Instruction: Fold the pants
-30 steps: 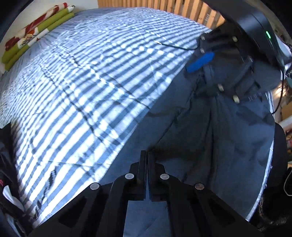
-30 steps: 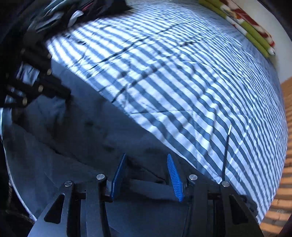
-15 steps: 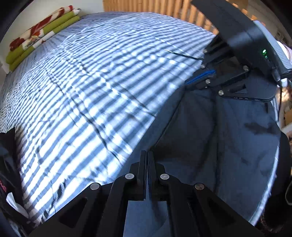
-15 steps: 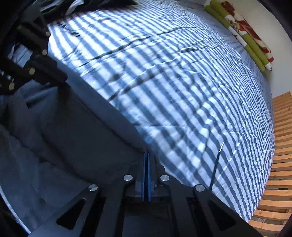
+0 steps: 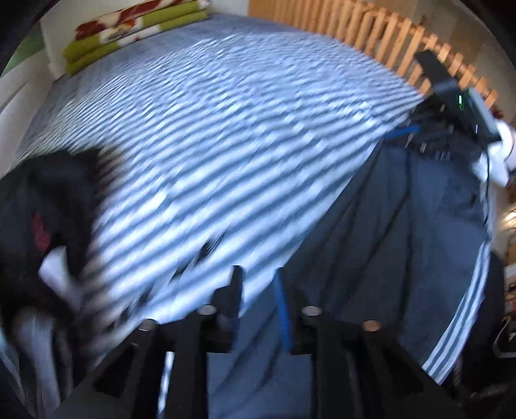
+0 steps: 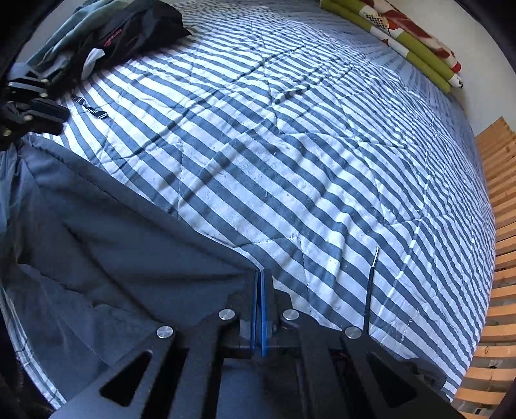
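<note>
Two claws work over a bed covered with a blue-and-white striped quilt (image 6: 290,145); the dark pants (image 6: 106,245) lie spread along the near edge of that quilt, their upper hem running as a diagonal line across the stripes; the right claw (image 6: 260,283) is closed tight on the hem corner of the pants, blue pads pressed together with the cloth edge pinched between them; the left claw (image 5: 258,283) has just been opening, its jaws standing apart with a gap between them above the edge of the pants, and no cloth is pinched there, though the view is blurred; white side stripes (image 5: 464,309) of the pants show at the right of the left wrist view; a dark heap of clothes (image 6: 129,29) sits at the far left corner of the bed; a folded green and red-patterned blanket (image 6: 416,35) lies along the wall at the far end; wooden slats (image 6: 503,232) run beside the bed.
</note>
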Tool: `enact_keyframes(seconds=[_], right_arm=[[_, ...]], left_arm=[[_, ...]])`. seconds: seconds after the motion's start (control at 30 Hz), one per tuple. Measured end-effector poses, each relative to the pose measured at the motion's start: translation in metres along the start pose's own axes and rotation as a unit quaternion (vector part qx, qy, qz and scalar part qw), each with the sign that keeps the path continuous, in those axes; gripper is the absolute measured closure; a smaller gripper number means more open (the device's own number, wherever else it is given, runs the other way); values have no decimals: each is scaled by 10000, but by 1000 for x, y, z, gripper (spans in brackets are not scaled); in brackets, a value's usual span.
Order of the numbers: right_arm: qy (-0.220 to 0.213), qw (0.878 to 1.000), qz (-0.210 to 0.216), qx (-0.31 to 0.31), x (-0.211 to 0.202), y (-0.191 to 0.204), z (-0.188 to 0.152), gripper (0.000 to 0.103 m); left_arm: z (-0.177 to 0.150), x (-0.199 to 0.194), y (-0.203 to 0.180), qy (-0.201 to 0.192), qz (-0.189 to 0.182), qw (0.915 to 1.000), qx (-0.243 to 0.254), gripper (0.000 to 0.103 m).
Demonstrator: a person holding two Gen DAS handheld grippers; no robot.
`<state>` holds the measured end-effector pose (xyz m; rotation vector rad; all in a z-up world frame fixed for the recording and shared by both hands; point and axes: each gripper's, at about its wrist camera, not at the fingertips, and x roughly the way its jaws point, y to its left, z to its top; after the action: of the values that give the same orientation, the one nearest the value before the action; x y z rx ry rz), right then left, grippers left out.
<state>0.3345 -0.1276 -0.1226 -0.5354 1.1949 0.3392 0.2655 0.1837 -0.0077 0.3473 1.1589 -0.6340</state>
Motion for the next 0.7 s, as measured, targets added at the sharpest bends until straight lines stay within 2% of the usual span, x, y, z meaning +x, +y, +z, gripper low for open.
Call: enact_keyframes(seconds=[0.03, 0.1, 0.2, 0.23, 0.27, 0.3, 0.4, 0.47, 0.57, 0.67, 0.7], right_arm=[[23, 10000, -37, -25, 1, 5, -2, 102], [86, 9999, -87, -70, 4, 10, -3, 102], [165, 9998, -134, -43, 6, 10, -5, 102], [177, 9997, -142, -36, 6, 11, -4, 102], [181, 9997, -177, -45, 5, 12, -6, 102], [191, 9996, -188, -49, 4, 12, -6, 102], [161, 9995, -257, -107, -3, 14, -6, 102], [14, 9999, -130, -73, -14, 7, 0, 102], [27, 9997, 26, 234, 0, -8, 16, 102], [381, 9991, 1, 182, 34, -2, 23, 100], [227, 9997, -84, 105, 30, 1, 24, 99]], left_arm=[[-12, 1, 3, 107, 61, 9999, 5, 70], [-35, 8, 4, 390, 311, 9986, 176, 69], [-54, 13, 3, 476, 505, 9967, 411, 69], [-56, 14, 6, 469, 518, 9968, 379, 76], [-56, 16, 9, 472, 479, 9973, 291, 100], [-56, 15, 12, 441, 463, 9977, 225, 102], [-52, 10, 20, 316, 307, 9990, 83, 103], [-45, 8, 32, 264, 242, 9993, -77, 103], [-37, 17, 53, 238, 259, 9988, -346, 103], [-38, 35, 49, 470, 409, 9980, -117, 102], [-39, 36, 46, 478, 508, 9976, -21, 100]])
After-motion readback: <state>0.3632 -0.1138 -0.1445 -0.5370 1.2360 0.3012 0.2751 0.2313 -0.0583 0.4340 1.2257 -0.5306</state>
